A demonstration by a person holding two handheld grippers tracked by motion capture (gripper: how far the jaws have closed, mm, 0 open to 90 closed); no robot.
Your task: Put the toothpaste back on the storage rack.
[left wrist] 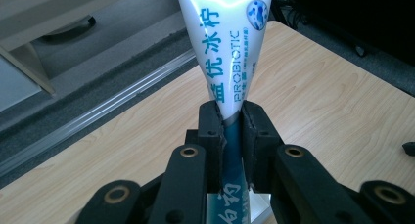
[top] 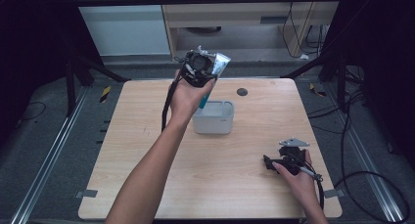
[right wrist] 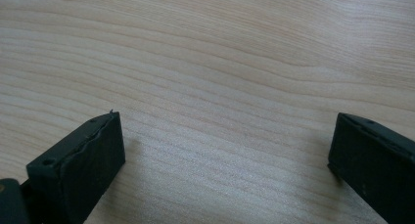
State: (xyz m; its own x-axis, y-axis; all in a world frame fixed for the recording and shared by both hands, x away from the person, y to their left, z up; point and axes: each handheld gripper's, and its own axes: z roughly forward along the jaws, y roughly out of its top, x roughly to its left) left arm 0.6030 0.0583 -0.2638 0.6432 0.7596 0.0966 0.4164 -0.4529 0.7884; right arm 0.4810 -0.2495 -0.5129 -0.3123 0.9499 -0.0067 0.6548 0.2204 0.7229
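High view showed the wooden table point(top: 147, 150) bare around your work apart from a small dark round spot point(top: 242, 92) near its far edge and the grey rectangular bin point(top: 214, 117) near the middle. Nothing stood between the bin and either of your hands. Whether the bin held anything else, you could not tell from that angle; the teal lower end of the toothpaste tube point(top: 213, 75) dipped toward its open top. You held the left gripper point(top: 198, 67) raised over the far side of the bin, and its jaws were clamped on the tube. In the left gripper view the pads point(left wrist: 211, 131) pinched the tube point(left wrist: 227, 53) at its narrow teal part, with the wide white crimped end, printed PROBIOTIC, rising beyond the jaws. Your right gripper point(top: 274, 164) rested low at the near right of the table, well apart from the bin. In the right gripper view its jaws stood wide apart over bare wood, holding nothing.
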